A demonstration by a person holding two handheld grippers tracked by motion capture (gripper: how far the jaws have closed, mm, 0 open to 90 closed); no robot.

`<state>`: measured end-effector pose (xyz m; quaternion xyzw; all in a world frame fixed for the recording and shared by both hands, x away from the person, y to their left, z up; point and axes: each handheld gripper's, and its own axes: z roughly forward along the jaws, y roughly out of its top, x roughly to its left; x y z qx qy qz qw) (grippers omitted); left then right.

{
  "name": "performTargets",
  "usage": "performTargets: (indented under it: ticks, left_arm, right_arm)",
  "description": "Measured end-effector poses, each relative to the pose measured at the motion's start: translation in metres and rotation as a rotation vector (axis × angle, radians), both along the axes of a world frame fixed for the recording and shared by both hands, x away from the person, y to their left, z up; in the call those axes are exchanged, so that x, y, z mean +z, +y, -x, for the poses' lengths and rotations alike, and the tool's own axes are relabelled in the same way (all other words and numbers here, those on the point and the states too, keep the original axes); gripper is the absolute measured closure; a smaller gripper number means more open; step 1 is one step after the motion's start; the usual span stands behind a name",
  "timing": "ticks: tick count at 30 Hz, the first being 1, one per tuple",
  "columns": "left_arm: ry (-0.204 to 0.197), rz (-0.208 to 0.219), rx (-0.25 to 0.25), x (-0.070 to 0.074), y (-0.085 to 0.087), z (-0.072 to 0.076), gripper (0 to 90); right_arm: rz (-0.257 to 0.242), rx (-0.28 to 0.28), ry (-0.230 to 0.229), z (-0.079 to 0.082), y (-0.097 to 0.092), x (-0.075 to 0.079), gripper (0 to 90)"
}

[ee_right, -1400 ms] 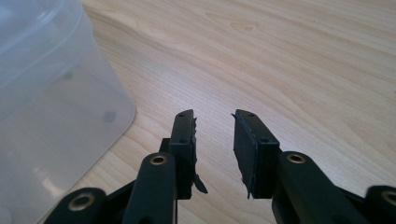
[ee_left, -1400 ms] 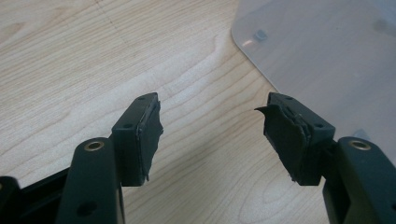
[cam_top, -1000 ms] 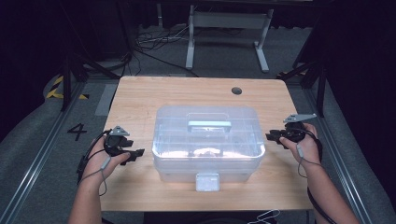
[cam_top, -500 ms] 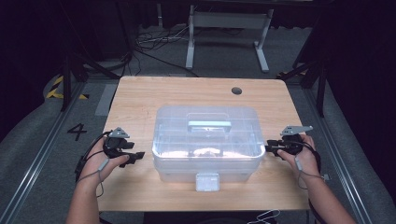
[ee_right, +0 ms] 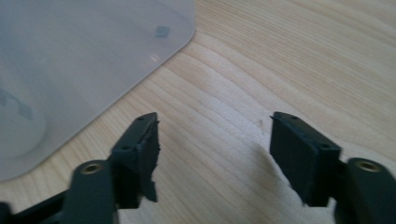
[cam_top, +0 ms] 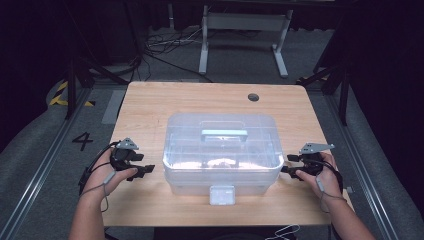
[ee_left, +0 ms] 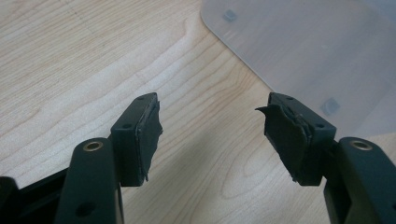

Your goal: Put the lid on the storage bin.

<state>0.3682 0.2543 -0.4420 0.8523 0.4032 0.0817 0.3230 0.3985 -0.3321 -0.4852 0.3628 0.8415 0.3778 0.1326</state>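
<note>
A clear plastic storage box point(cam_top: 222, 150) with a lid and a grey handle point(cam_top: 224, 134) stands in the middle of the wooden table point(cam_top: 150, 105). My left gripper point(cam_top: 144, 170) rests open just left of the box, pointing at its side. In the left gripper view, its jaws point(ee_left: 212, 112) stand wide apart over bare wood, with the box point(ee_left: 317, 51) ahead at the upper right. My right gripper point(cam_top: 287, 164) sits beside the box's right side. Its jaws point(ee_right: 215, 123) have just been opening and now stand wide with nothing between them, the box point(ee_right: 70, 56) ahead at the upper left.
A white latch point(cam_top: 222, 195) hangs on the box's front wall. A round cable hole point(cam_top: 253, 97) lies at the table's far right. Beyond the table stand a metal frame point(cam_top: 240, 30) and loose cables on the floor. A "4" point(cam_top: 82, 141) marks the floor at left.
My right hand has moved down and toward the table's near edge along the box's right side, and its jaws have spread. The left hand has kept still.
</note>
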Motion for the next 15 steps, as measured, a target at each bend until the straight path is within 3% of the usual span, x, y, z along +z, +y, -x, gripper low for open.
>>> performTargets:
  ticks: [3, 6, 8, 15]
  left_arm:
    - [-0.007, 0.000, 0.003, 0.0004, 0.0007, 0.0001, 36.2]
    - [-0.006, 0.000, 0.003, 0.0009, 0.0010, 0.0005, 36.3]
    - [-0.012, 0.003, 0.001, 0.0014, 0.0018, 0.0007, 36.2]
    - [-0.006, 0.010, 0.008, 0.0009, 0.0033, 0.0001, 36.0]
  right_arm:
    - [0.033, 0.010, -0.012, 0.0000, 0.0005, -0.0025, 30.6]
    - [0.015, 0.016, -0.009, -0.0013, -0.0009, -0.0042, 27.7]
    - [0.001, -0.009, -0.005, -0.0021, -0.0030, -0.0043, 23.5]
    - [0.024, -0.030, -0.008, -0.0045, -0.0094, -0.0048, 19.9]
